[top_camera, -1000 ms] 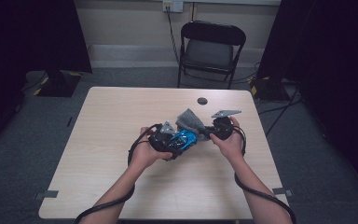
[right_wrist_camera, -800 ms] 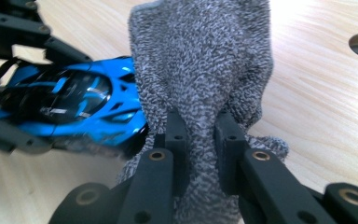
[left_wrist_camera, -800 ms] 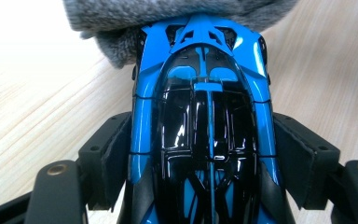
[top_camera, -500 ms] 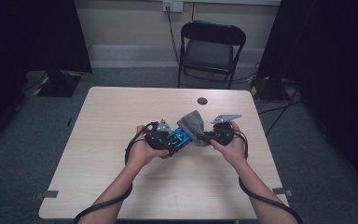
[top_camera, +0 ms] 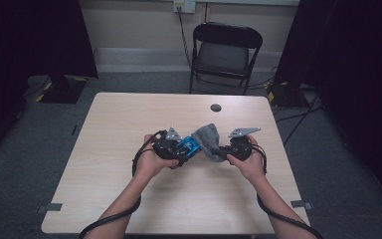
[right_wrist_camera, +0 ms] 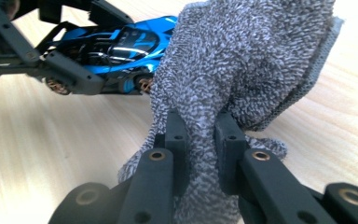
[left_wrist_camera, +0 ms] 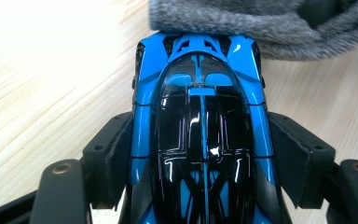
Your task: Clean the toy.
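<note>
A blue and black toy car (left_wrist_camera: 200,126) sits clamped between the pads of my left gripper (left_wrist_camera: 200,163), just above the table. In the high view the toy car (top_camera: 187,148) shows in the left gripper (top_camera: 179,149) at the table's middle. My right gripper (right_wrist_camera: 200,135) is shut on a grey fuzzy cloth (right_wrist_camera: 242,60), which bunches up between its jaws. The cloth (top_camera: 208,139) presses against the car's far end (left_wrist_camera: 200,39). In the right gripper view the car (right_wrist_camera: 121,46) lies on its side in the other gripper's jaws. The right gripper (top_camera: 224,152) faces the left one.
The light wooden table (top_camera: 129,119) carries a small dark round object (top_camera: 216,107) near its far edge. A black folding chair (top_camera: 226,52) stands behind the table. Cables trail from both grippers along the person's forearms.
The cloth has shifted left against the car's end and bunched upward. Both hands stay at the table's middle, close together.
</note>
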`<state>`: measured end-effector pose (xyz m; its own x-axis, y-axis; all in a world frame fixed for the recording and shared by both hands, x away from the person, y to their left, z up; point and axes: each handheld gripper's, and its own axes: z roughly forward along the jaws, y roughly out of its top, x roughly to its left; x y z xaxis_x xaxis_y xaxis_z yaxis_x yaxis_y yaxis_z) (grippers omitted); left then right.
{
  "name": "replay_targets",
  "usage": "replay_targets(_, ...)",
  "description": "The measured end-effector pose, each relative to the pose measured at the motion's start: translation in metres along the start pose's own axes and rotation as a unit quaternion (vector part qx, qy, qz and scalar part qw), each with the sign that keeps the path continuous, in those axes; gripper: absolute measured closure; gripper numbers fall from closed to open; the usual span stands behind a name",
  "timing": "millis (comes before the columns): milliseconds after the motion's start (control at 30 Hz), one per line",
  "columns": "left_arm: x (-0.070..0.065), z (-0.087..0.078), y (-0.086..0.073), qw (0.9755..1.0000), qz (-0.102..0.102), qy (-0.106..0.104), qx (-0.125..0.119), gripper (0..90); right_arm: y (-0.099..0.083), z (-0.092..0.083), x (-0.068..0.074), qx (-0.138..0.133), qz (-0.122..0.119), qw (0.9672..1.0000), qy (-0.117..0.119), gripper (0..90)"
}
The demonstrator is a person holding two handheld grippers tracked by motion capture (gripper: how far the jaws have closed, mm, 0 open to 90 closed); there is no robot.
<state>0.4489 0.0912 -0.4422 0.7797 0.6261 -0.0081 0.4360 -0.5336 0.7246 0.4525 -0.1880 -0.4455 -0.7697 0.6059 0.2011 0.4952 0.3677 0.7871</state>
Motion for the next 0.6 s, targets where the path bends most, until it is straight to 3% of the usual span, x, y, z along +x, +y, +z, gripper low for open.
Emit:
replay_targets(367,0.007,0.001,-0.002,0.9998,-0.014,0.010,-0.002,28.4,-0.015,-0.007,0.013,-0.010,0.007,0.9991,0.041,78.6)
replay_targets(600,0.012,-0.001,-0.004,0.9996,-0.021,0.017,-0.002,28.4,-0.027,-0.017,0.013,-0.005,0.012,0.9986,0.052,78.5)
